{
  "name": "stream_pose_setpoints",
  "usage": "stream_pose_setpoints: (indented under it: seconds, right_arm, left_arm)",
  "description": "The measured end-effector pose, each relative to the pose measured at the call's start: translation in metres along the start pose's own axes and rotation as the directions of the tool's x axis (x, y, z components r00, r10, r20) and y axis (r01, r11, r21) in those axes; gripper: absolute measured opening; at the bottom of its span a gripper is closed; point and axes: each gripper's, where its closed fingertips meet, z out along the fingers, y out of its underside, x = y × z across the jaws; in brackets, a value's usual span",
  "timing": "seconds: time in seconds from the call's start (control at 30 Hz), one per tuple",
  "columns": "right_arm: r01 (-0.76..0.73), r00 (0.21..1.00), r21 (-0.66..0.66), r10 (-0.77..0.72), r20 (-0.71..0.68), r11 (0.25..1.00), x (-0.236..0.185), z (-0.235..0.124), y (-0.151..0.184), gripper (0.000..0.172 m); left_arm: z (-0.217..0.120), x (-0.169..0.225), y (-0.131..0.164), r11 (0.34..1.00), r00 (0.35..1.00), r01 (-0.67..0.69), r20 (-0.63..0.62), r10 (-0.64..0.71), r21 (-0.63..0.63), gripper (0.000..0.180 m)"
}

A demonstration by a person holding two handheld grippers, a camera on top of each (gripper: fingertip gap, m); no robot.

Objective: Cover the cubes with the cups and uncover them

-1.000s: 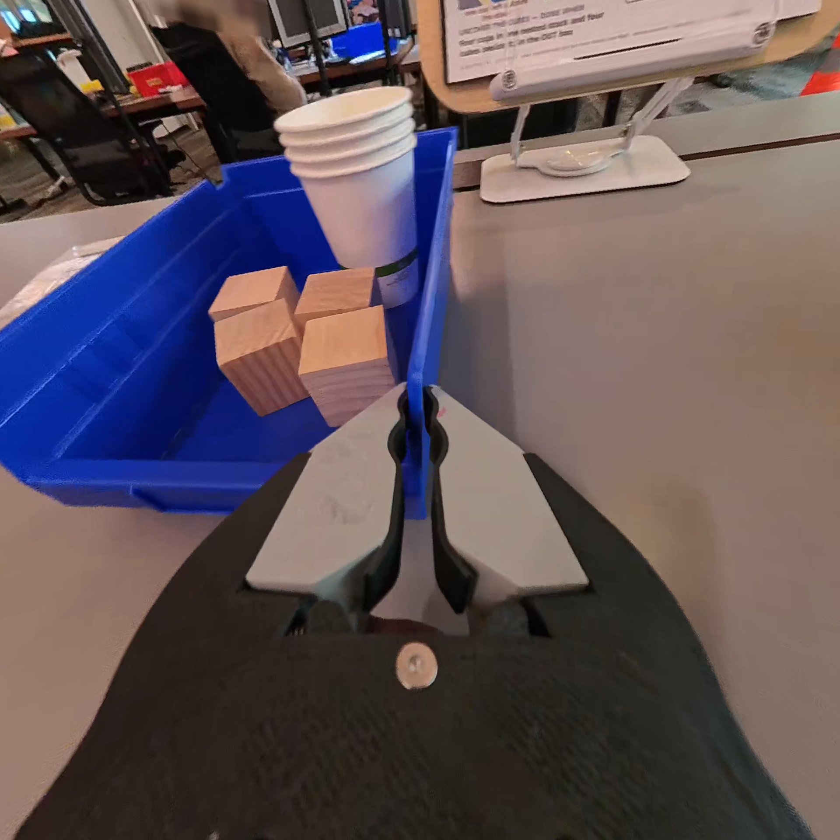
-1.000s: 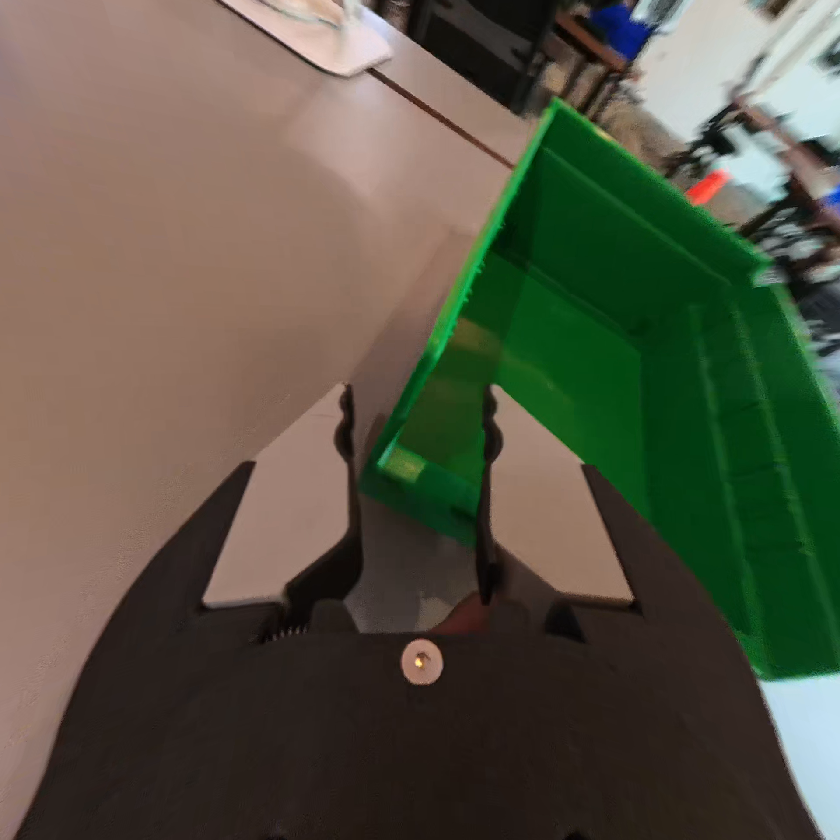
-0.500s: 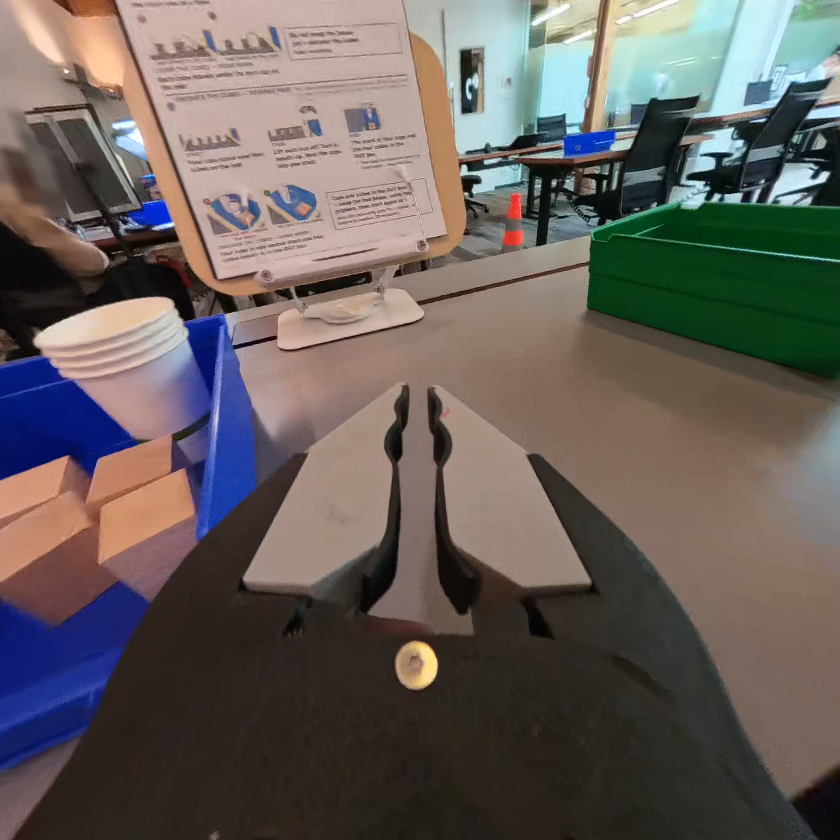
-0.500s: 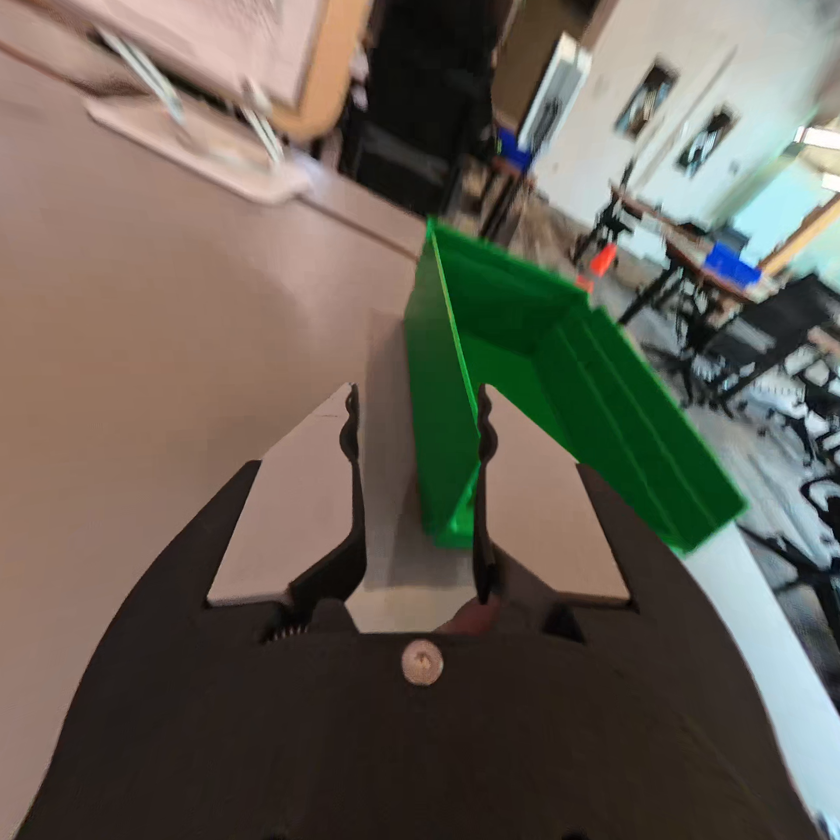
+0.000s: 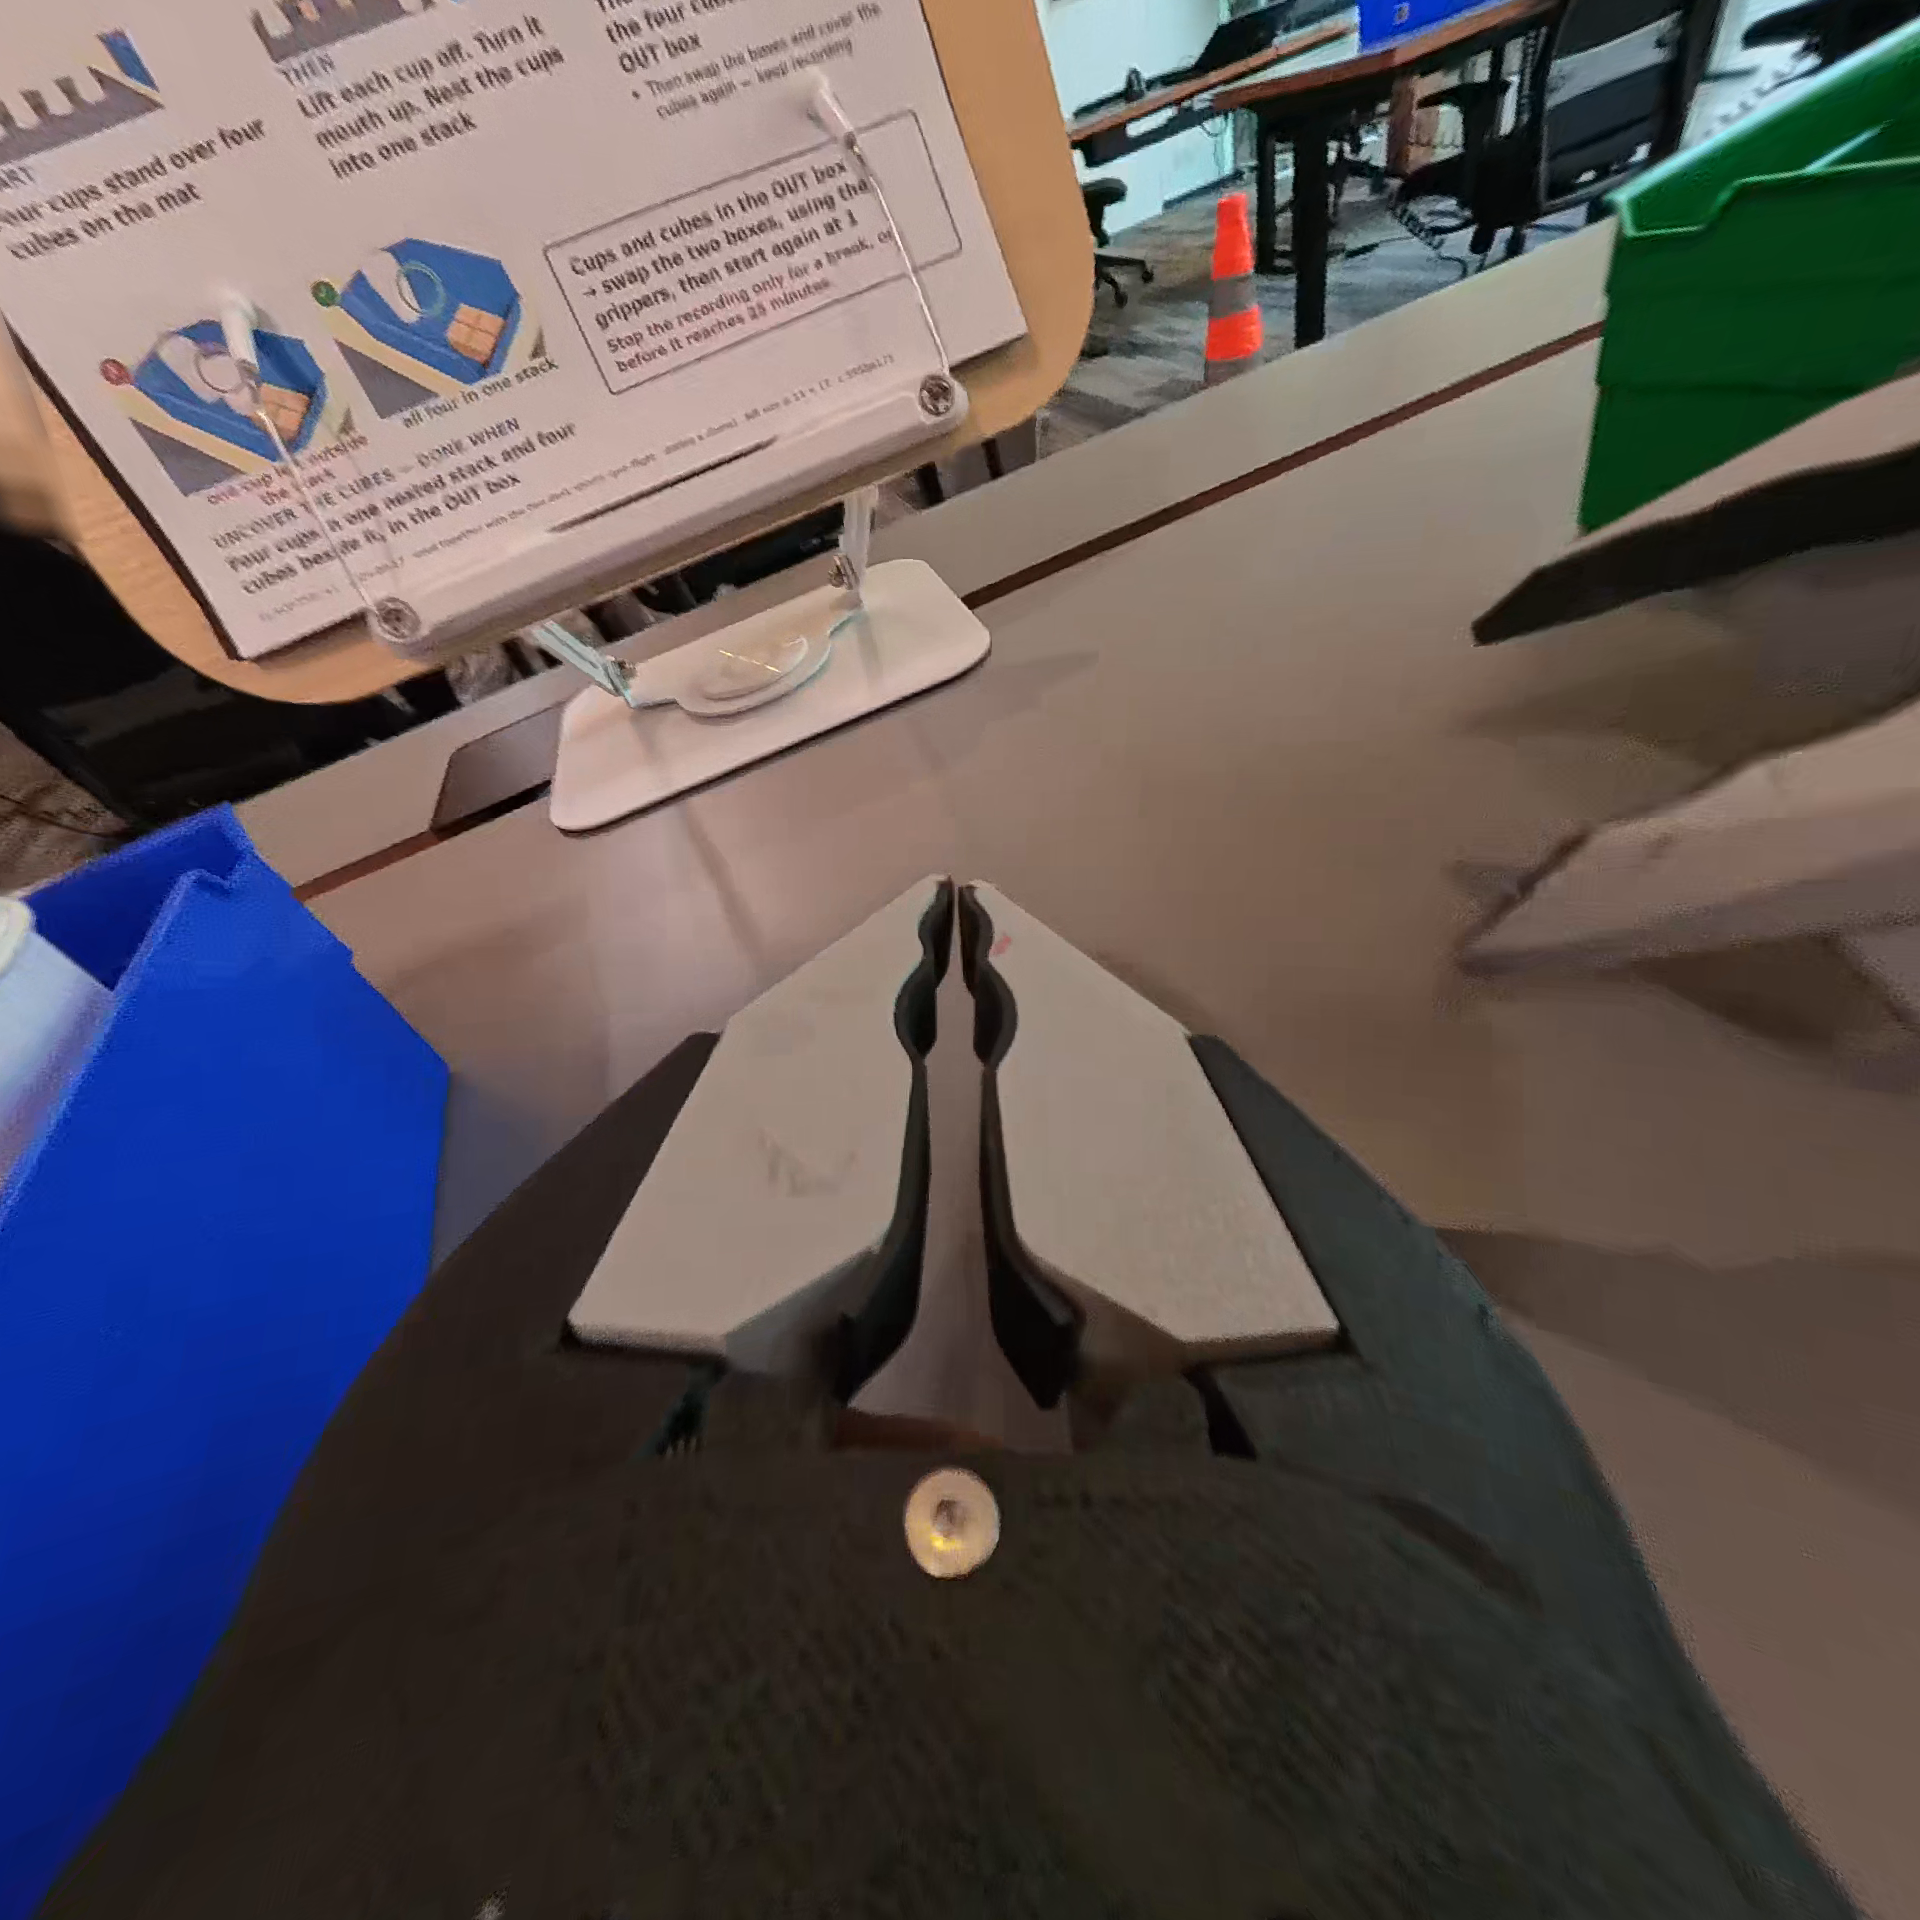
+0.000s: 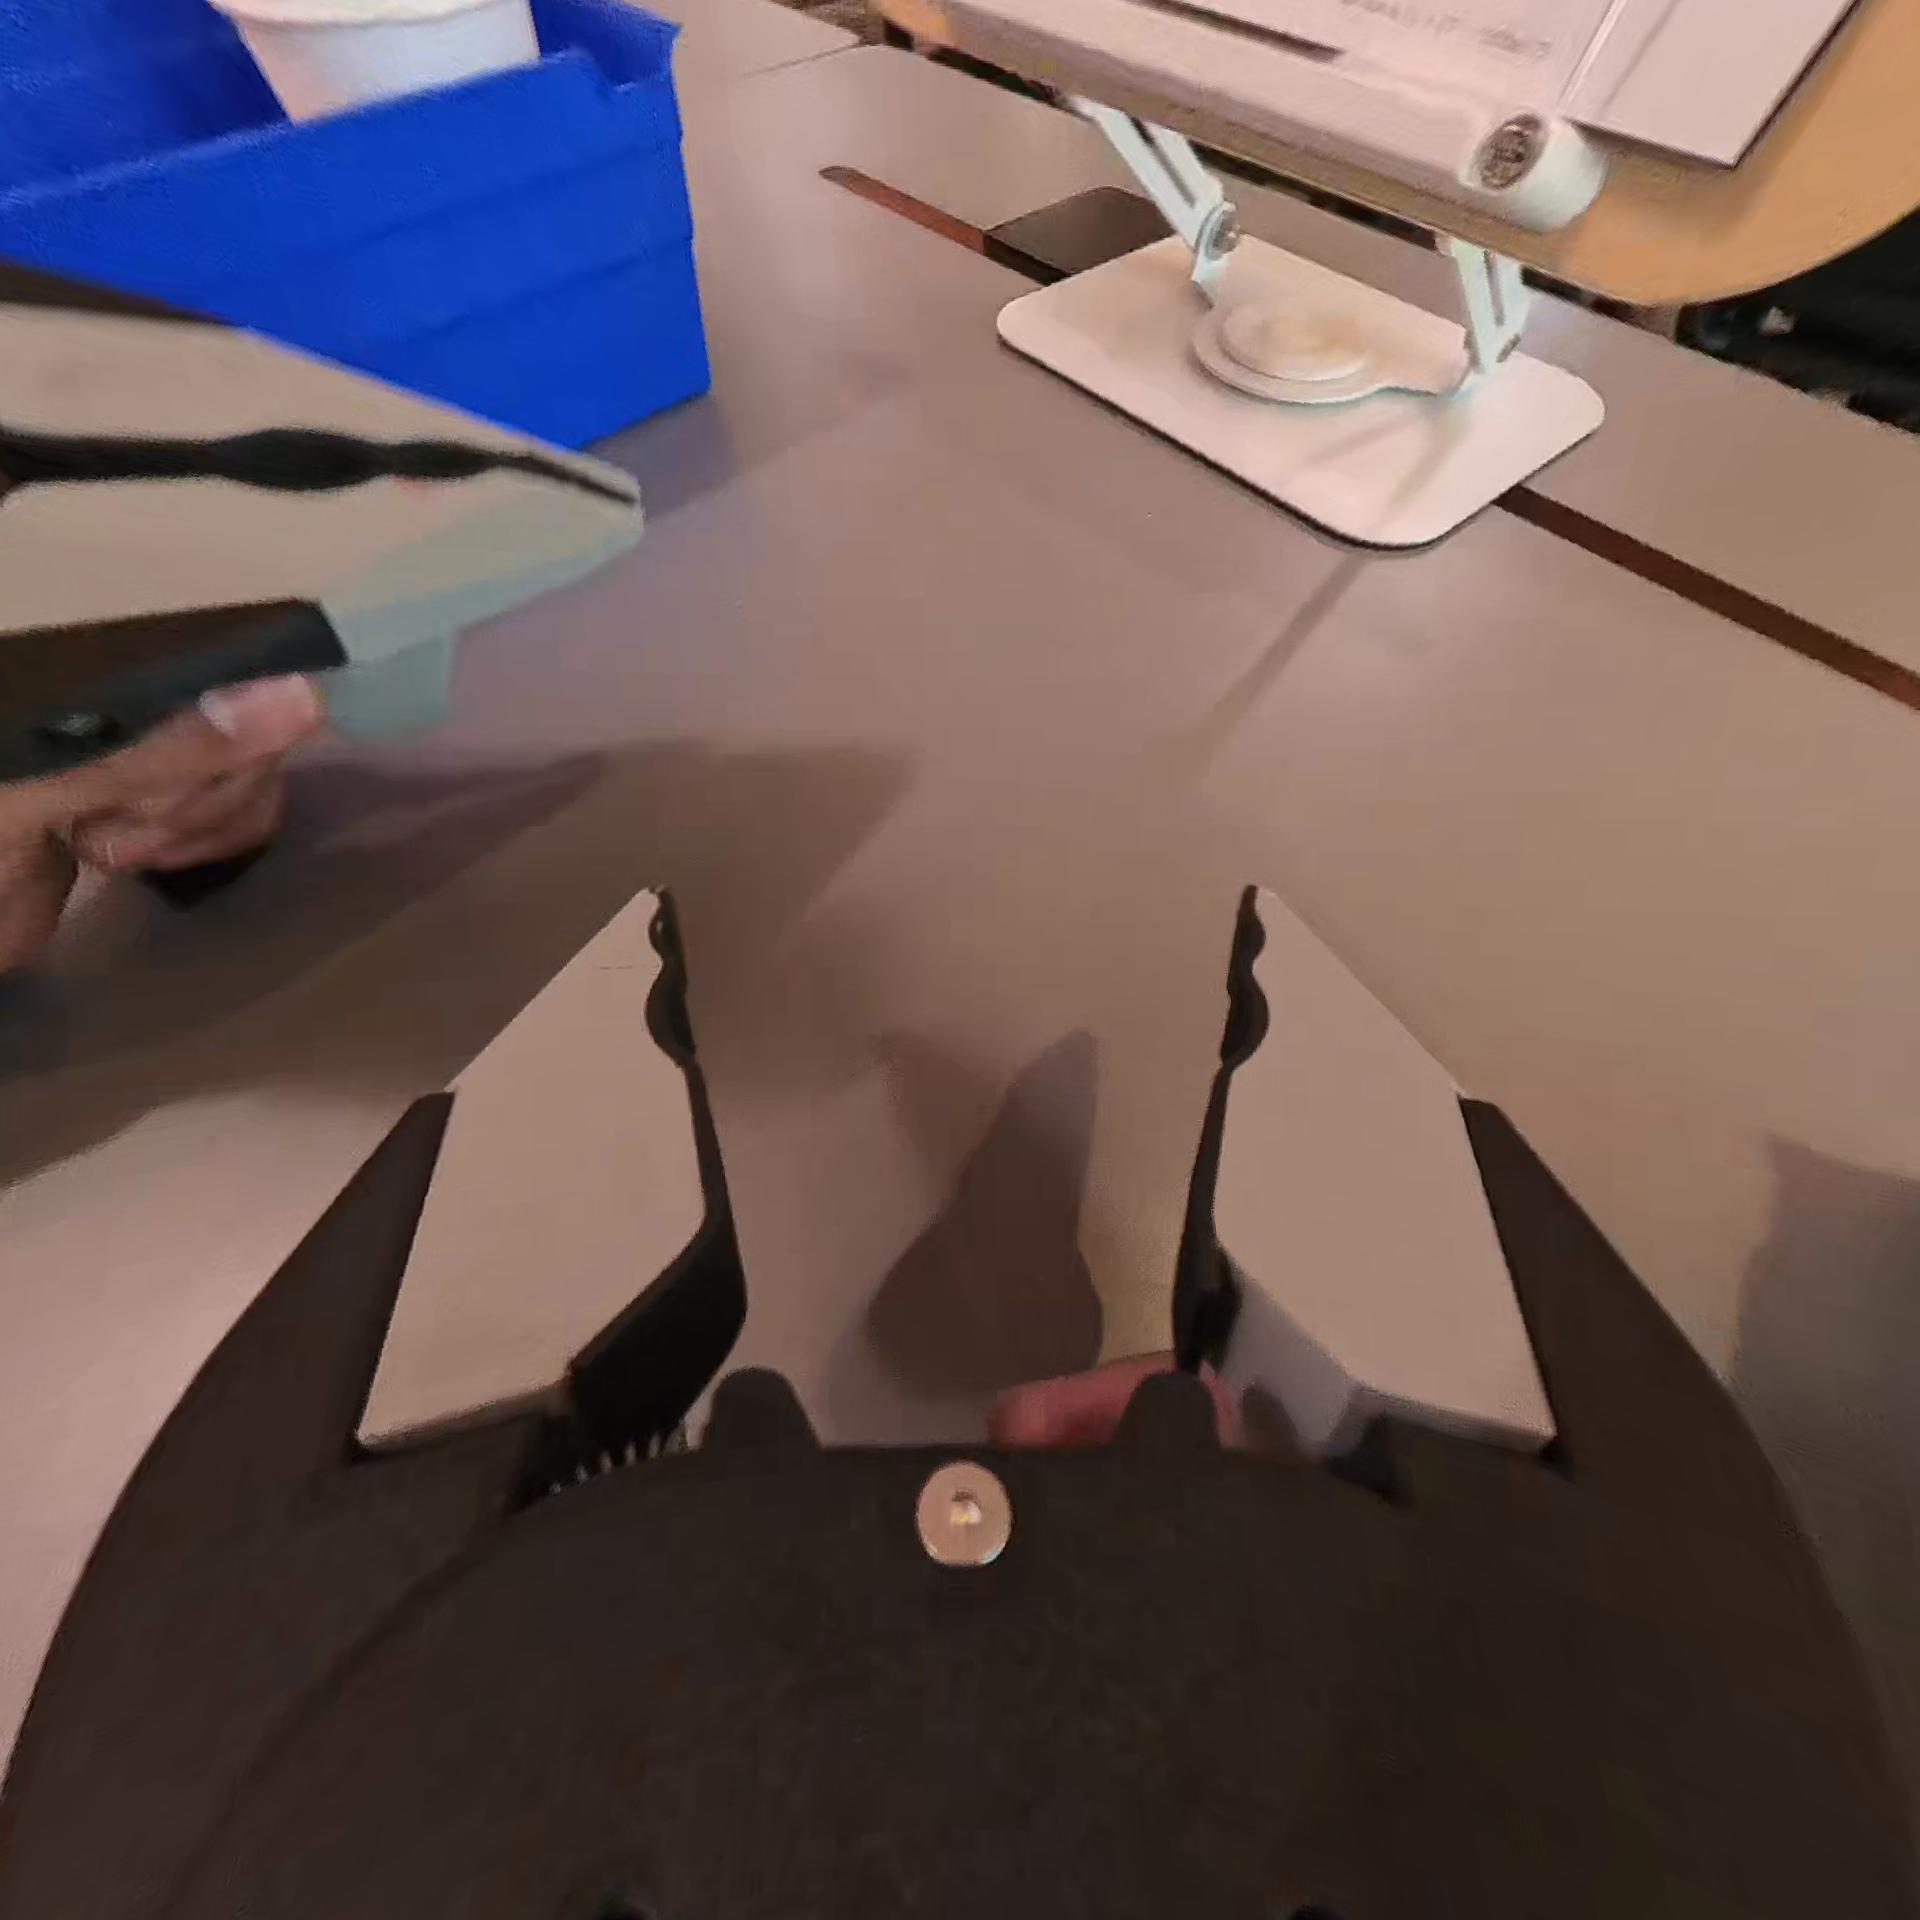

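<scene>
The white paper cups (image 6: 379,47) are seen standing in the blue bin (image 6: 416,249), mouth up. They look nested into one stack, but only the lower part is in view. The cubes cannot be seen in either view now, so where they lie cannot be told.

From the blue bin outward, the left claw (image 5: 954,894) is met first. It is held just beside the bin, on the side toward the middle of the bench (image 5: 1195,790). Its two fingers are pressed together with nothing between them. In the right wrist view it is seen again (image 6: 582,488), close in front of the bin's near wall, with a hand (image 6: 135,790) under it.

Farther from the bin, the right claw (image 6: 954,904) is held over bare bench. Its fingers are spread wide and nothing is in them. The bin lies ahead of it and off to its left, past the left claw.

So the left claw is judged to be the nearer one to the cups. It would have to be opened before a cup could be taken. The paper stand (image 5: 769,665) is at the back of the bench, and the green bin (image 5: 1756,312) is on the far side from the blue bin.
</scene>
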Motion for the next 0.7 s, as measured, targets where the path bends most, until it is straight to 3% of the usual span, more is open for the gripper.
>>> stream_pose_setpoints:
  seconds: [0.13,0.3,0.37,0.53,0.63,0.7]
  right_arm:
    - [0.119,0.988,0.052,-0.113,-0.107,0.991,0.01,0.001,-0.003,0.082]
    - [0.126,0.989,-0.025,-0.127,-0.069,0.992,0.006,0.014,0.008,0.088]
    - [0.11,0.991,-0.026,-0.111,-0.072,0.994,0.008,0.015,0.009,0.088]
    - [0.06,0.995,-0.007,-0.06,-0.082,0.998,0.015,0.012,0.007,0.086]
    - [0.042,0.995,0.029,-0.039,-0.088,0.999,0.017,0.008,0.003,0.077]
    - [0.057,0.994,0.064,-0.051,-0.095,0.996,0.016,0.004,-0.001,0.071]
  left_arm:
    - [-0.002,-0.01,0.002,0.998,0.998,-0.06,0.011,0.06,0.008,0.0]
    - [-0.005,-0.028,0.011,0.998,0.994,-0.039,0.102,0.043,-0.04,0.0]
    - [-0.001,-0.032,0.024,0.989,0.987,-0.084,0.127,0.1,-0.124,0.0]
    - [0.005,-0.03,0.047,0.937,0.96,-0.194,0.14,0.243,-0.29,0.012]
    - [0.012,-0.013,0.063,0.871,0.933,-0.318,0.042,0.358,-0.374,0.017]
    - [0.016,-0.011,0.073,0.832,0.917,-0.353,0.019,0.399,-0.428,0.005]
